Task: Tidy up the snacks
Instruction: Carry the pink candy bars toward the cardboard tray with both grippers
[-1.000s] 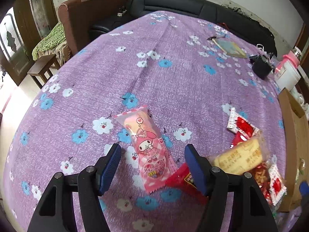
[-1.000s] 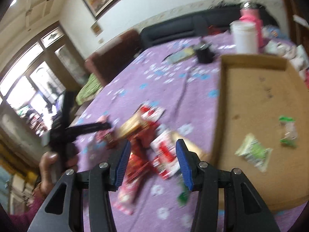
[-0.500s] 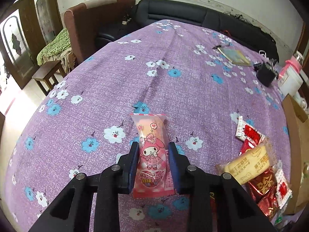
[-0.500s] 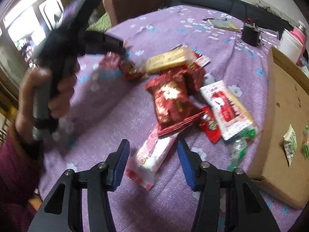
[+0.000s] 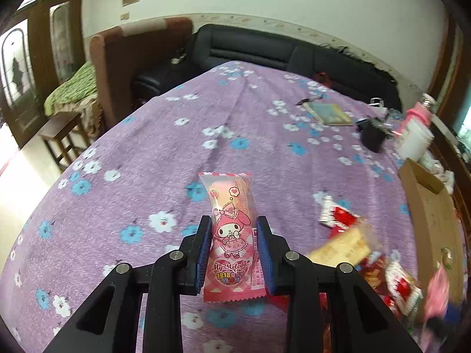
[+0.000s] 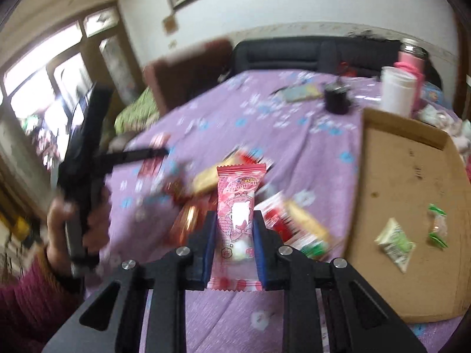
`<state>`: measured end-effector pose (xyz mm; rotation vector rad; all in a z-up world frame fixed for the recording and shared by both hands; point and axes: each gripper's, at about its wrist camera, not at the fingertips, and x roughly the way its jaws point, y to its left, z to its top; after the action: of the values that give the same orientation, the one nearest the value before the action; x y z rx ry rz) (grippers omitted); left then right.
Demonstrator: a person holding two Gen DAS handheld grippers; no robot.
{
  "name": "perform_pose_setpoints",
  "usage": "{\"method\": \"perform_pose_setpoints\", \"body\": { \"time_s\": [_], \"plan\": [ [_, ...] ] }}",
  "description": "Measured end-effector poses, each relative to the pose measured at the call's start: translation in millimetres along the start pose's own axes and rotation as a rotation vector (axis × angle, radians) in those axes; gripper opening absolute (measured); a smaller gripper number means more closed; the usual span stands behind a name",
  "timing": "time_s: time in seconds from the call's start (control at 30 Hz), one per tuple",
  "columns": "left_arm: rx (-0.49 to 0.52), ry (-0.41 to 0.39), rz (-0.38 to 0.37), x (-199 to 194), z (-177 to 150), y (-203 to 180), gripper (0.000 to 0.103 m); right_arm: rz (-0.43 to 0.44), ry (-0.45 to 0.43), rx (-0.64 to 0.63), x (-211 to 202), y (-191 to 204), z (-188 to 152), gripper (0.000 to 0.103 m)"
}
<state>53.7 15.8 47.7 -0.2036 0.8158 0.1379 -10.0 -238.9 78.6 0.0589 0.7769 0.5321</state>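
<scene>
- Our left gripper (image 5: pixel 234 253) is clamped on a pink My Melody packet (image 5: pixel 232 235); both blue pads (image 5: pixel 204 251) press its sides, and the packet stands up between them with its upper end free above the purple flowered cloth (image 5: pixel 147 153)
- Our right gripper (image 6: pixel 232 239) has a red-and-pink strawberry packet (image 6: pixel 239 217) between its jaws; the jaws are closing and the pads already squeeze the wrapper on both sides
- That packet sticks up past the fingertips, its crimped top edge over the pile behind it
- The rest of the snacks (image 6: pixel 206 194) lie in a loose heap on the cloth, just left of the cardboard box lid (image 6: pixel 406 182); we make out a yellow bar and several red wrappers, though blur hides the details
- In the left wrist view the same heap (image 5: pixel 353 250) sits to the right of the held packet, blurred as well
- Inside the box lid lie a pale green triangular packet (image 6: pixel 394 242) and a small sweet with green twisted ends (image 6: pixel 437 226), near each other but apart
- A hand (image 6: pixel 59 220) in a dark red sleeve grips the left tool at the left edge of the right wrist view
- Far across the table stand a white tub (image 6: pixel 397 92), a pink bottle (image 6: pixel 410 60) and a black pot (image 6: pixel 337 100); a thin booklet (image 5: pixel 329 113) lies flat nearby
</scene>
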Motion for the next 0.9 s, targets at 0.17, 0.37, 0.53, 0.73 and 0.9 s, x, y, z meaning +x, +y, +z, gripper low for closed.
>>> {"method": "perform_pose_setpoints", "body": {
  "time_s": [0.17,0.37,0.53,0.73,0.9],
  "plan": [
    [0.069,-0.037,-0.070,-11,-4,-20,0.032,0.001,-0.054,0.113,-6,-23,6,0.022],
    [0.172,-0.086,-0.073,-24,-15,-46,0.032,-0.022,-0.050,0.121,-3,-23,6,0.022],
    [0.244,-0.123,-0.052,-31,-24,-62,0.032,-0.056,-0.056,0.112,-1,-27,6,0.022],
    [0.312,-0.182,0.000,-39,-33,-78,0.032,-0.076,-0.073,0.137,-3,-40,8,0.022],
    [0.356,-0.227,0.025,-49,-38,-89,0.032,-0.097,-0.084,0.159,-7,-49,8,0.022]
  ]
}}
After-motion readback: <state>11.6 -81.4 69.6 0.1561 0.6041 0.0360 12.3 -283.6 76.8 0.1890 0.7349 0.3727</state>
